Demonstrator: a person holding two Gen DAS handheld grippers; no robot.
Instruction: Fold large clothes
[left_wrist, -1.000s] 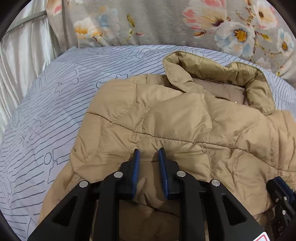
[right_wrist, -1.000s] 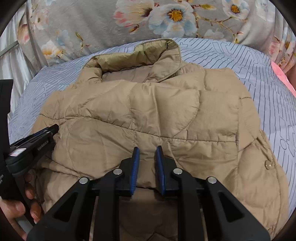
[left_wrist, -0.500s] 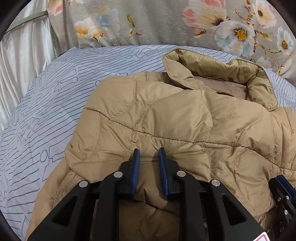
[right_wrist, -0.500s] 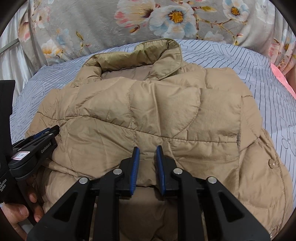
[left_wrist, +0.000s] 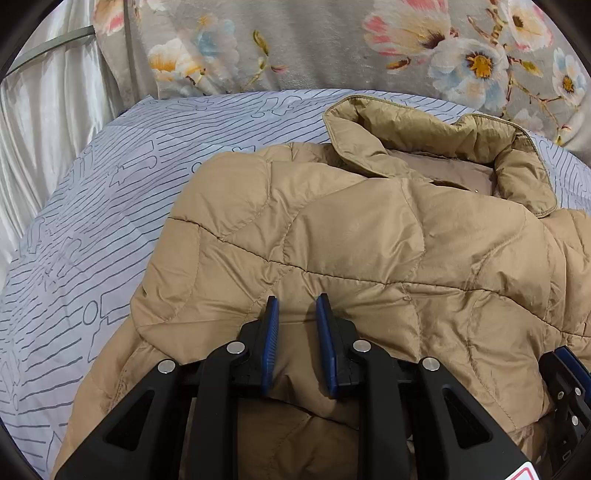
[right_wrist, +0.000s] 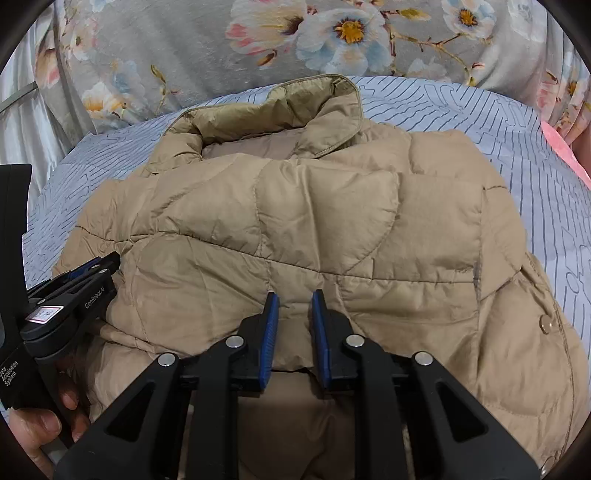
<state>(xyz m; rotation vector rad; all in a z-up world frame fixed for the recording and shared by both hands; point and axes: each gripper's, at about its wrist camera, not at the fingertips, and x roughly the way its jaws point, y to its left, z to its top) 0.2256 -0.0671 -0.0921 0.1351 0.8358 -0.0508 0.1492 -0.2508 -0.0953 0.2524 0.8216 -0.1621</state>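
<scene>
Lying on the bed's striped sheet (left_wrist: 92, 229), the tan quilted jacket (left_wrist: 351, 240) has its lower part doubled up over its body, collar (left_wrist: 436, 147) toward the floral blanket (left_wrist: 314, 44). At left, the left tongs (left_wrist: 294, 314) pinch the folded edge between blue pads. At right, the right tongs (right_wrist: 294, 310) clamp that same edge.

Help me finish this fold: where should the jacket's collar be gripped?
Judging by its pose, grip the collar at its raised right flap, coming from the near side over the jacket; that edge stands up off the sheet, so a tool could likely pinch it.
</scene>
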